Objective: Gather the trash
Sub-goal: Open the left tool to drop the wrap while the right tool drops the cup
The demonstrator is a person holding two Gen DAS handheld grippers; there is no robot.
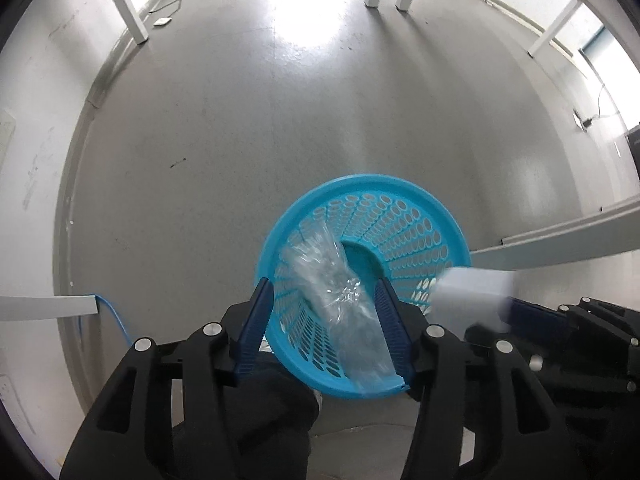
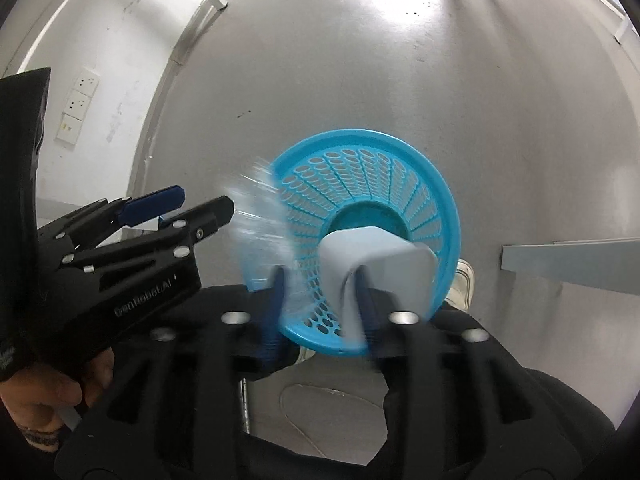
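The left gripper (image 1: 326,300) has its fingers spread, with a crumpled clear plastic bottle (image 1: 340,296) lying loose between them over the blue perforated basket (image 1: 420,216). The right gripper (image 2: 320,284) has its fingers apart, a pale blue-white wrapper (image 2: 380,256) draped on the 3 o'clock finger, above the basket's mouth on the grey floor (image 2: 360,60).

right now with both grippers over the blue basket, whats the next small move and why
Probably keep the right gripper opening so the pale blue-white piece falls into the blue basket. That piece sits over the basket's mouth, with nothing visible on the basket's bottom. The left gripper is spread wide, the clear plastic wrapper loose between its fingers over the basket, so it seems already let go.
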